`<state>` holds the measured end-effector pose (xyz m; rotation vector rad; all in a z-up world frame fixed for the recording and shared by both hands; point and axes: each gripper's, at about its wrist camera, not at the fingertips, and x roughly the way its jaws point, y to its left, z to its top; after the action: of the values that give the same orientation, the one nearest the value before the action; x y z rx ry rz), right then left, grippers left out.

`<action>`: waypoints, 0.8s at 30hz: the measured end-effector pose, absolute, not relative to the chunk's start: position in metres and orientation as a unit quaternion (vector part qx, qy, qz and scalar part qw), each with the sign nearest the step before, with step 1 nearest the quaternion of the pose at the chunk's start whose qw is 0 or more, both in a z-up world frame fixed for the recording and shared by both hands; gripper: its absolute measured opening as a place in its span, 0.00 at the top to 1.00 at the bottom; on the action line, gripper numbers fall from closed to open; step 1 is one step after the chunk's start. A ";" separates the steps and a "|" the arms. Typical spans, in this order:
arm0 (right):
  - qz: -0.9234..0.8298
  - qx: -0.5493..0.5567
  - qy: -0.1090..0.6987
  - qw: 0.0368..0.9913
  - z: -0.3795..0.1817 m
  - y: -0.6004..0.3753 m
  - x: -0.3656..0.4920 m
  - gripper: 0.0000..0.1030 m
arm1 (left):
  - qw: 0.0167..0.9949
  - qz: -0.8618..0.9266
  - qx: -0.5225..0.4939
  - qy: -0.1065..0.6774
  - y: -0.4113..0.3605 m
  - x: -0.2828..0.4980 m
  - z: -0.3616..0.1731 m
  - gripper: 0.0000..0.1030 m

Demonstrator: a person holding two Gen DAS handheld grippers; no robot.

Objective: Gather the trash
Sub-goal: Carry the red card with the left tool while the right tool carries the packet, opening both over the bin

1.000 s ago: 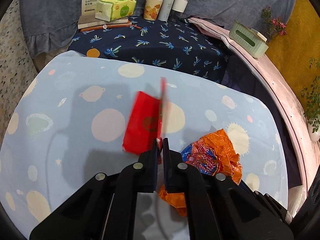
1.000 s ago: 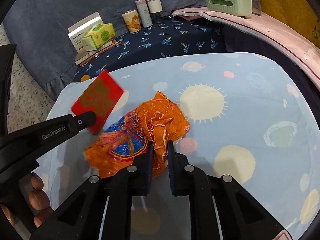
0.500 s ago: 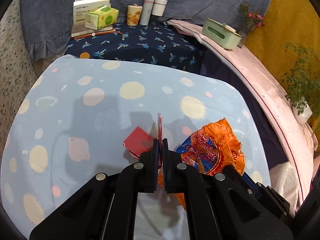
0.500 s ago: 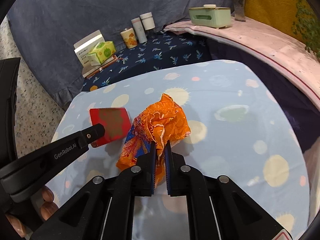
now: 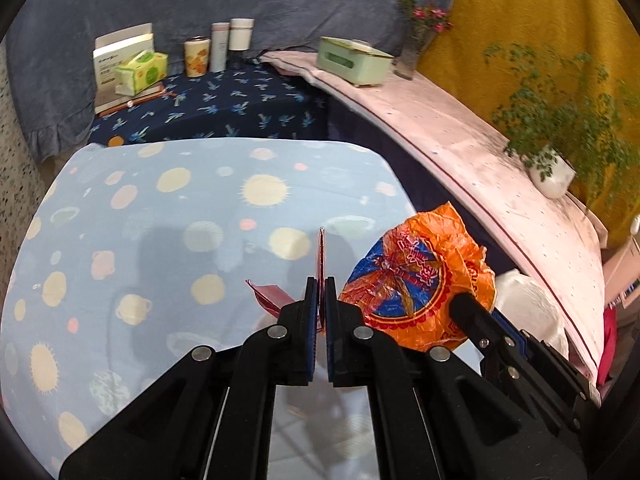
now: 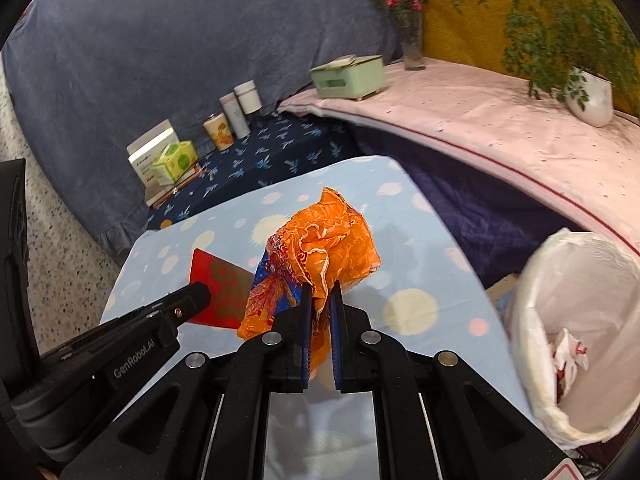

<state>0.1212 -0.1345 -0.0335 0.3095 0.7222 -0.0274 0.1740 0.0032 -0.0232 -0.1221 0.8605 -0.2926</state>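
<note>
My left gripper (image 5: 319, 286) is shut on a flat red envelope (image 5: 321, 256), seen edge-on, held above the light blue table (image 5: 160, 216). The envelope's red face shows in the right wrist view (image 6: 218, 290), with the left gripper (image 6: 196, 294) at its lower edge. My right gripper (image 6: 320, 288) is shut on a crumpled orange and blue wrapper (image 6: 324, 240), also lifted off the table; it also shows in the left wrist view (image 5: 412, 276). A bin lined with a white bag (image 6: 576, 328) stands right of the table, with some trash inside.
A dark blue patterned surface (image 5: 224, 108) behind the table holds a tissue pack (image 5: 140, 72), a white box and three cans. A pink ledge (image 5: 460, 136) on the right carries a green box (image 5: 352, 60), a flower vase and a potted plant (image 5: 552, 172).
Both grippers have risen and pulled back toward the right with their trash, lifting it off the table. The white-lined bin has come into the right wrist view.
</note>
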 end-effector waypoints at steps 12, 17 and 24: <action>-0.068 0.183 0.318 0.928 -0.016 -0.206 0.075 0.92 | 0.892 -0.207 -0.019 0.403 -0.079 0.133 -0.004 0.97; -0.090 0.196 0.306 0.927 -0.013 -0.237 0.055 0.92 | 0.887 -0.231 -0.002 0.399 -0.111 0.119 0.001 0.97; -0.121 0.217 0.293 0.923 -0.012 -0.278 0.031 0.92 | 0.879 -0.262 0.018 0.399 -0.148 0.102 0.003 0.97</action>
<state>0.0311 -0.2780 -0.0122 0.4457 0.6017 -0.2488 0.1017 -0.1476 0.0029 0.0367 0.8318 -0.5453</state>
